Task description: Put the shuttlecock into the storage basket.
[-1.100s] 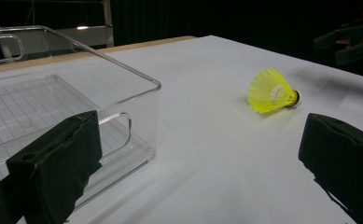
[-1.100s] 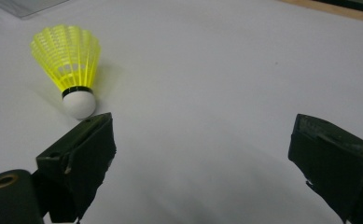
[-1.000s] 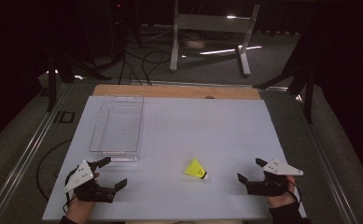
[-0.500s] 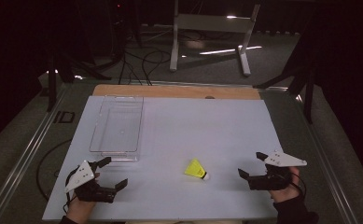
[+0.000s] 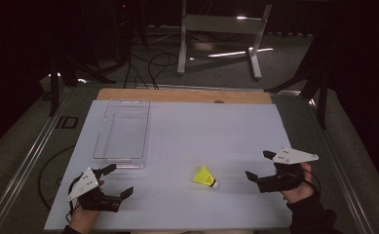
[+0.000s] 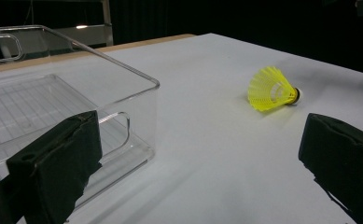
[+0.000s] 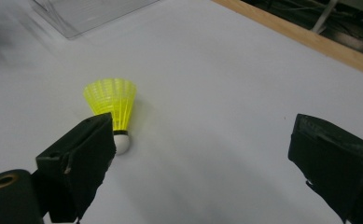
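— Where on the worktop point(image 5: 187, 124)?

— Shuttlecock point(image 5: 204, 177) near the front edge, a little right of the middle, lying on its side on the white sheet.

— Which way round?

— Long axis roughly left to right in the high view, slightly tilted: yellow skirt toward the left and a bit back, white cork toward the right and the front edge. From the right gripper view, cork end nearest, skirt flaring away. From the left gripper view, seen side-on, open skirt facing left, cork to the right.

— Grippers?

— Right gripper point(image 5: 261, 166) at the front right corner, spread wide, grasping nothing, aimed left at the cork; near it but apart. In its own view, shuttlecock point(image 7: 113, 109) just behind the left jaw, off to the side of the gap rather than between the jaws. Left gripper point(image 5: 118, 180) at the front left corner, likewise released and bare, well apart from the shuttlecock point(image 6: 271, 88).

— Anything else around?

— Clear tray point(image 5: 102, 127) on the left half, long side running front to back, its near end just beyond the left gripper. Nothing visible inside. Bare white sheet between the cork and the right gripper. Wooden strip point(image 5: 177, 95) along the back edge.
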